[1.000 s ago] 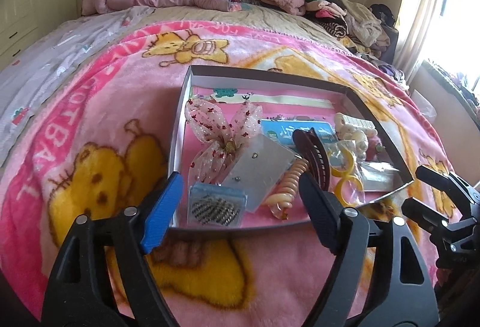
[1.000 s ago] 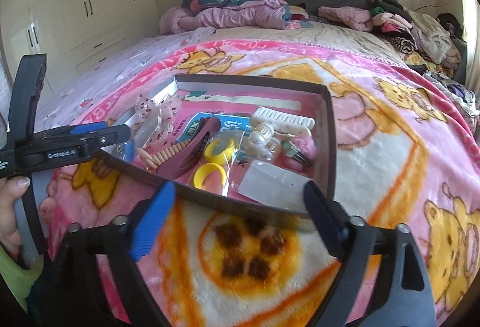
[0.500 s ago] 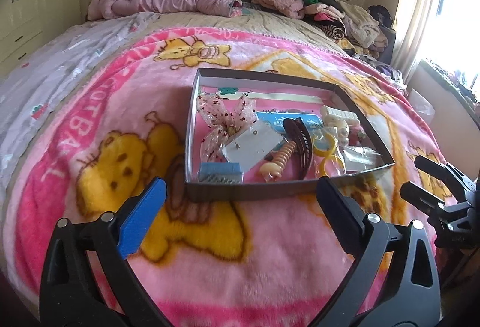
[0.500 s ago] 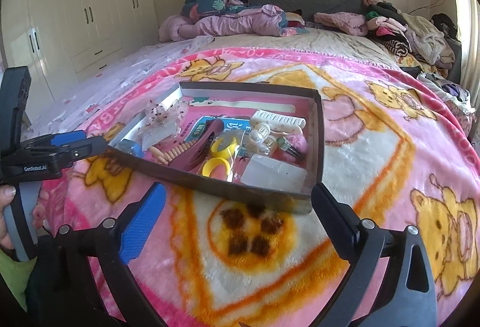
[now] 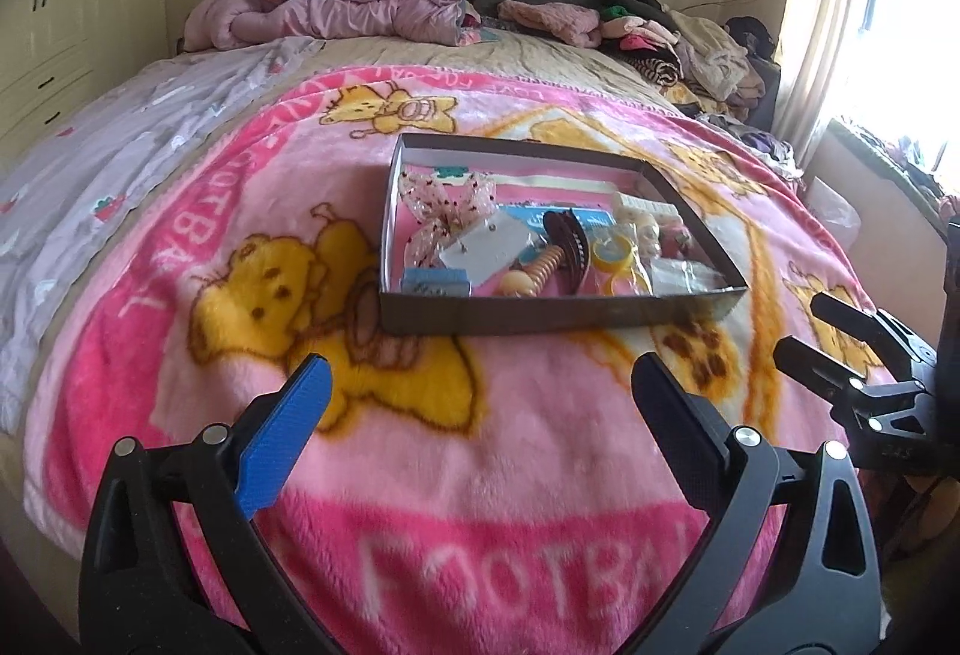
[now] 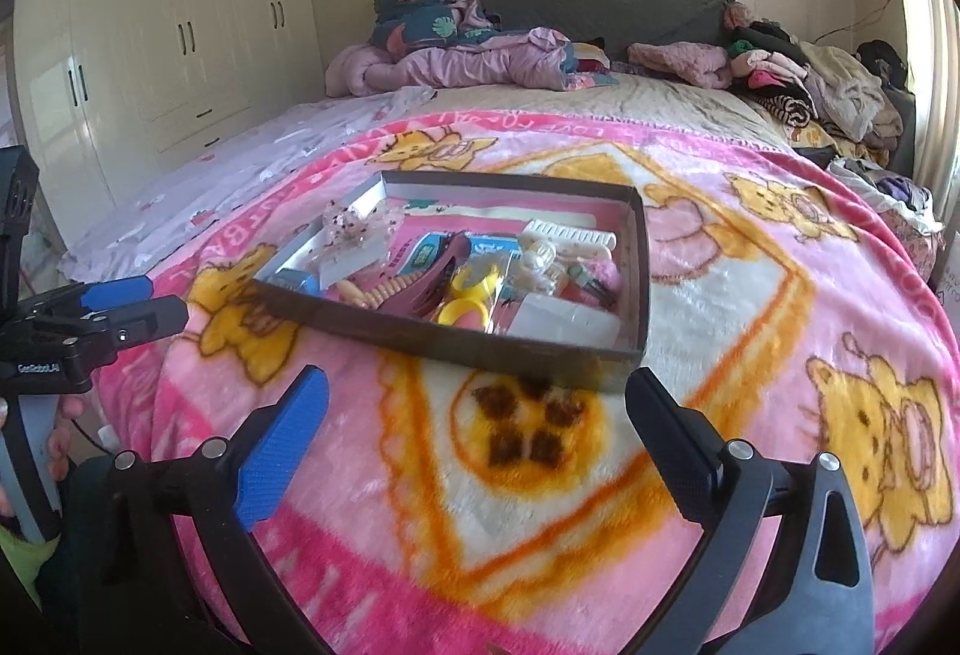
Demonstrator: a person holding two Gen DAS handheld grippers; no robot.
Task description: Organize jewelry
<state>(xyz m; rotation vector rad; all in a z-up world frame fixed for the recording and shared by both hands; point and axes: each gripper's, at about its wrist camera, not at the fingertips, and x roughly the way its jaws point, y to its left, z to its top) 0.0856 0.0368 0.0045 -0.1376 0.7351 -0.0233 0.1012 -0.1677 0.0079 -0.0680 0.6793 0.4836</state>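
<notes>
Both my claws, left gripper & right gripper, hang spread wide, empty, near the box w/ jewelry on the blanket. Risk: soft bedding, box tips if I nudge its wall.

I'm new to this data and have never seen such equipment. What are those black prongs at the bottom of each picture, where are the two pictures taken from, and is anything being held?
There is no robot here. A person holds a hand tool in each hand, each with a camera looking forward along its two fingers. One picture comes from the left gripper, the other from the right gripper. Both are open and hold nothing. Each also appears at the edge of the other's view. Ahead, on a pink cartoon blanket covering a bed, lies a shallow dark box of hair accessories: a sheer spotted bow, a dark hair clip, yellow rings and a white comb. Folded clothes are piled near the headboard.
</notes>
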